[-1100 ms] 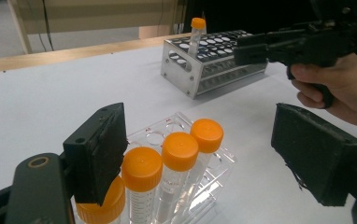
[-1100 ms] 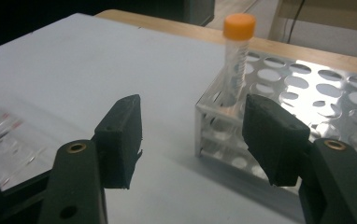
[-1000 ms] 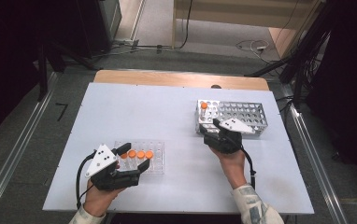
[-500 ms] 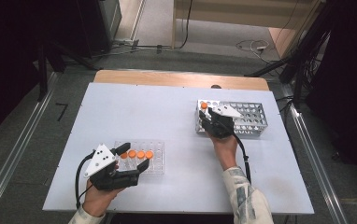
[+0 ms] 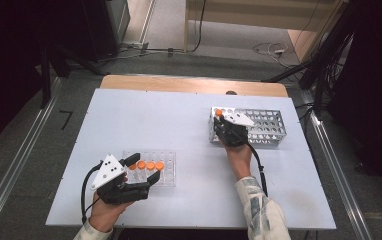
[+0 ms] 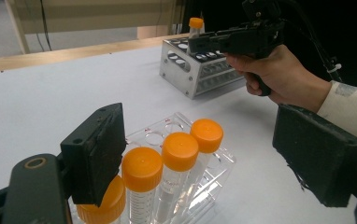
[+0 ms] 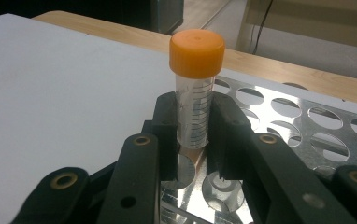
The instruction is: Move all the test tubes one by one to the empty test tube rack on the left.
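The right gripper is clenched on a tube that stands upright in the metal rack, at the rack's far left corner. Its jaws have just been closing, and in the right gripper view the 2 black pads press the tube's clear wall from either side, below the cap. The tube is a clear plastic cylinder with fine printed graduation lines running up its side and a broad orange screw cap with a ribbed edge, wider than the body. Its lower end goes down into 1 of the rack's round holes. In the high view the cap shows as a small orange dot at the rack's corner, just beyond the gripper.

The metal rack is a silver block with rows of round holes, sitting on the right half of the white bench, toward the far side.

The left gripper is released, its jaws standing wide apart around the near end of a clear plastic rack on the near left of the bench. That rack holds 4 more tubes with the same orange caps in a row; the pads touch none of them as far as the left gripper view shows.
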The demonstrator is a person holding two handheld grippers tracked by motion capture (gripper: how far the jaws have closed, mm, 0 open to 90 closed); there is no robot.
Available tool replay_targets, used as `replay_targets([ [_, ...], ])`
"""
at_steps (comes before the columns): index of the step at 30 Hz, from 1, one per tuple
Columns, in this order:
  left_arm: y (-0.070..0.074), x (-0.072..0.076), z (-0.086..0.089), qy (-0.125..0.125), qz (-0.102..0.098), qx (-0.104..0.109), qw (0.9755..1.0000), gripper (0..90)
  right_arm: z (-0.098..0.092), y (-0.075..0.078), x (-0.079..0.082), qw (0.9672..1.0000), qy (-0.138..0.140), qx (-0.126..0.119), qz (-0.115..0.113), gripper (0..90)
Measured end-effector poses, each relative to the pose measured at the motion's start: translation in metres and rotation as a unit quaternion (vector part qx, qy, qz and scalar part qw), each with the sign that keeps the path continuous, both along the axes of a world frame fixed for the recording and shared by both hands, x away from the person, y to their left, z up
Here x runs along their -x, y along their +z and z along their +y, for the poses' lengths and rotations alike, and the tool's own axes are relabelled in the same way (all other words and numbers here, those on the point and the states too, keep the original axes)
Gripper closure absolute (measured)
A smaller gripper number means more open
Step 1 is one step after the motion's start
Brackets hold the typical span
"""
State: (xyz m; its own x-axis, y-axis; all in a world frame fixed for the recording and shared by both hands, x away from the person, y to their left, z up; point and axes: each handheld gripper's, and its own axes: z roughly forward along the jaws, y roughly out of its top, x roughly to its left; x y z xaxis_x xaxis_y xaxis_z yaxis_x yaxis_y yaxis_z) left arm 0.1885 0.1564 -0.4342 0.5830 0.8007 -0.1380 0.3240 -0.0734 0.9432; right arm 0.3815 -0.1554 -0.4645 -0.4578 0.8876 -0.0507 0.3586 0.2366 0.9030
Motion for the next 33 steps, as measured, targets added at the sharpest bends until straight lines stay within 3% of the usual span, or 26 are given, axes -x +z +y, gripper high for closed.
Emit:
replay_targets([
  [7,-0.001,0.0,0.0,0.0,0.001,0.001,1.0,17.4,-0.002,0.006,0.002,0.9999,-0.001,-0.008,-0.007,71.5],
  [20,0.0,0.001,0.001,0.001,-0.001,0.003,1.0,17.4,-0.009,0.046,0.013,0.9986,0.011,-0.034,-0.04,72.1],
  [28,0.0,0.001,0.0,-0.001,0.0,0.002,1.0,17.4,-0.022,0.067,0.035,0.9968,0.04,-0.049,-0.049,72.2],
  [33,0.0,0.001,-0.001,-0.001,0.0,0.0,1.0,17.4,-0.026,0.063,0.053,0.9967,0.062,-0.038,-0.037,72.2],
])
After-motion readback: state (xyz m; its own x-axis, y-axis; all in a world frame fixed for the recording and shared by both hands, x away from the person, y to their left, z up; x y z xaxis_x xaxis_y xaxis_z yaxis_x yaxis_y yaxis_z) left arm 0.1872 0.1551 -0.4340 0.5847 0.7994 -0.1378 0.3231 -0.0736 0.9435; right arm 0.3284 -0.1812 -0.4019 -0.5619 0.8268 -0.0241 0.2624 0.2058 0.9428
